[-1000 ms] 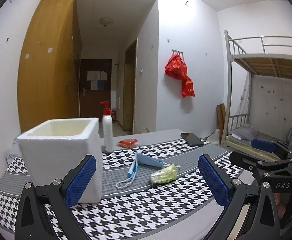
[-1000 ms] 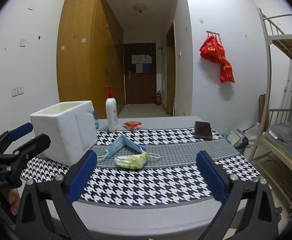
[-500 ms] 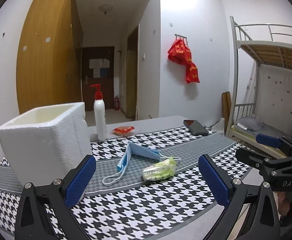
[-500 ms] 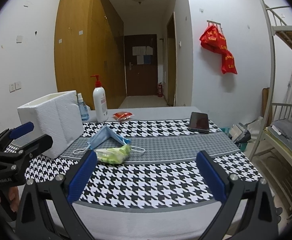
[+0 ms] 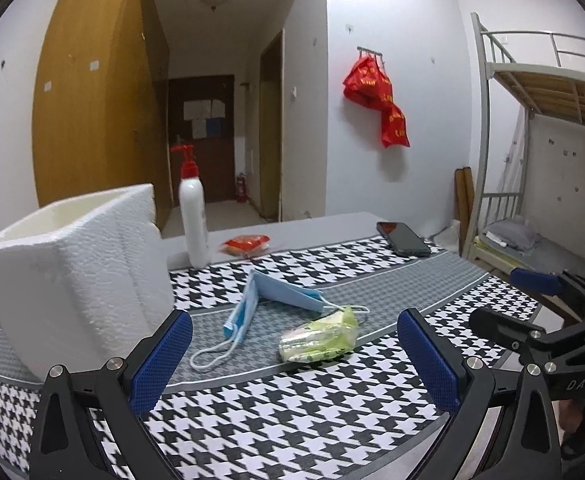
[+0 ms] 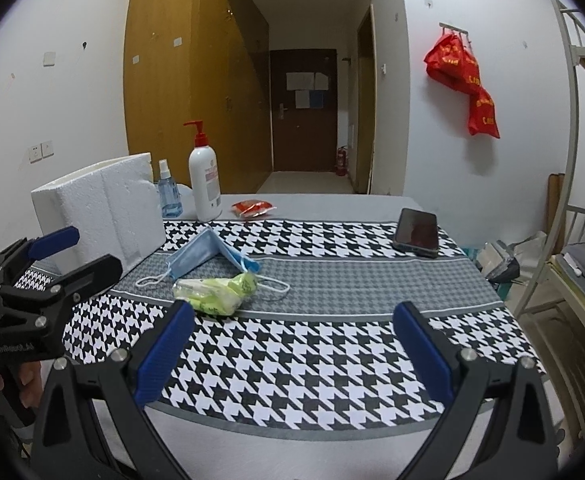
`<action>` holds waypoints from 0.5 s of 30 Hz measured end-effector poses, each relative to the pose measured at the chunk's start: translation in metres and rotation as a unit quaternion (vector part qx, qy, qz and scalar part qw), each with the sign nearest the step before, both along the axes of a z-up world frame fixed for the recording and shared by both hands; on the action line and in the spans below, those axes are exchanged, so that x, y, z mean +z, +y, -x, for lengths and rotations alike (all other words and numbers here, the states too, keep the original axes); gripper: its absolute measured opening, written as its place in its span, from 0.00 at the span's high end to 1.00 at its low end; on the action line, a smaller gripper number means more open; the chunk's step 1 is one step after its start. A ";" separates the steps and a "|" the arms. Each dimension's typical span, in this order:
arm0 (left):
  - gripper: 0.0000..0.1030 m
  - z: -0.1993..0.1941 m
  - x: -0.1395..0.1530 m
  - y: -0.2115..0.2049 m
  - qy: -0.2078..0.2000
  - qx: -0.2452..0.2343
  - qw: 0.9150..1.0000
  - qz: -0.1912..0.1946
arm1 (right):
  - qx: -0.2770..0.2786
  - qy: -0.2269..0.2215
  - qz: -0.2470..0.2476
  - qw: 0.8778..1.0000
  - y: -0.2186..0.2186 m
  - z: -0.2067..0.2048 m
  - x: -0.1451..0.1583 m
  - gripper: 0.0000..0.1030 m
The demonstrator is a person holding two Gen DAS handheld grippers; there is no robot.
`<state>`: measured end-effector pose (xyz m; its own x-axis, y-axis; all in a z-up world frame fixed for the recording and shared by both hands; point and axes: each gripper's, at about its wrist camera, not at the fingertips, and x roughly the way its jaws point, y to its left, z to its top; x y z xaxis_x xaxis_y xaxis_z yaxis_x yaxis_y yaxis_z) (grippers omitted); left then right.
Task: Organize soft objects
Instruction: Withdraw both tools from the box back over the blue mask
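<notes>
A blue face mask (image 5: 270,298) (image 6: 208,258) lies tented on the houndstooth cloth, its ear loops loose. A green tissue pack (image 5: 318,340) (image 6: 216,294) lies just in front of it. A white foam box (image 5: 72,272) (image 6: 100,208), open at the top, stands left of both. My left gripper (image 5: 294,364) is open and empty, low over the cloth just short of the mask and pack. My right gripper (image 6: 292,352) is open and empty, above the table's near edge, to the right of the pack.
A white pump bottle (image 5: 194,220) (image 6: 204,184), a blue spray bottle (image 6: 169,196) and a red packet (image 5: 246,244) (image 6: 252,207) stand at the back. A black phone (image 5: 402,238) (image 6: 417,232) lies back right. A bunk bed (image 5: 540,120) stands at the right.
Both grippers have moved forward toward the table, so the mask, tissue pack and box look nearer. Both stay open. Nothing on the table has moved.
</notes>
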<state>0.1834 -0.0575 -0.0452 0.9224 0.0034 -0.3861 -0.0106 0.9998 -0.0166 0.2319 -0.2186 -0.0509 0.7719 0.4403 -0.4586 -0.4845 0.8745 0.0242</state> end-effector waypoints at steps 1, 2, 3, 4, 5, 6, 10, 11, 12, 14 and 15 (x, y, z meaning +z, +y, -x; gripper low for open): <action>0.01 -0.003 0.000 -0.001 0.003 -0.002 1.000 0.001 | 0.000 0.003 -0.002 1.000 -0.001 -0.002 -0.002 0.02; 0.01 -0.004 0.000 -0.002 0.005 -0.003 1.000 0.002 | 0.000 0.006 -0.004 1.000 -0.003 -0.003 -0.003 0.02; 0.01 -0.007 -0.001 -0.003 0.008 -0.006 1.000 0.002 | -0.001 0.007 -0.005 1.000 -0.004 -0.005 -0.004 0.02; 0.01 -0.010 -0.001 -0.005 0.013 -0.008 1.000 0.001 | -0.003 0.008 -0.005 1.000 -0.006 -0.007 -0.006 0.02; 0.01 -0.013 -0.002 -0.006 0.015 -0.009 1.000 0.000 | -0.005 0.010 -0.005 1.000 -0.008 -0.008 -0.007 0.02; 0.01 -0.017 -0.003 -0.008 0.019 -0.013 1.000 -0.003 | -0.007 0.012 -0.007 1.000 -0.010 -0.009 -0.009 0.02; 0.01 -0.029 -0.007 -0.017 0.030 -0.029 0.999 -0.011 | -0.018 0.020 -0.008 1.000 -0.020 -0.013 -0.014 0.02; 0.01 -0.032 -0.008 -0.018 0.034 -0.033 0.999 -0.011 | -0.021 0.021 -0.008 1.000 -0.022 -0.014 -0.014 0.02; 0.01 -0.038 -0.010 -0.020 0.045 -0.039 0.998 -0.011 | -0.025 0.023 -0.009 0.999 -0.024 -0.015 -0.015 0.02; 0.01 -0.050 -0.015 -0.022 0.069 -0.054 0.996 -0.011 | -0.027 0.026 -0.011 0.999 -0.027 -0.017 -0.017 0.02; 0.01 -0.056 -0.017 -0.022 0.080 -0.060 0.995 -0.009 | -0.028 0.028 -0.010 0.999 -0.028 -0.018 -0.018 0.02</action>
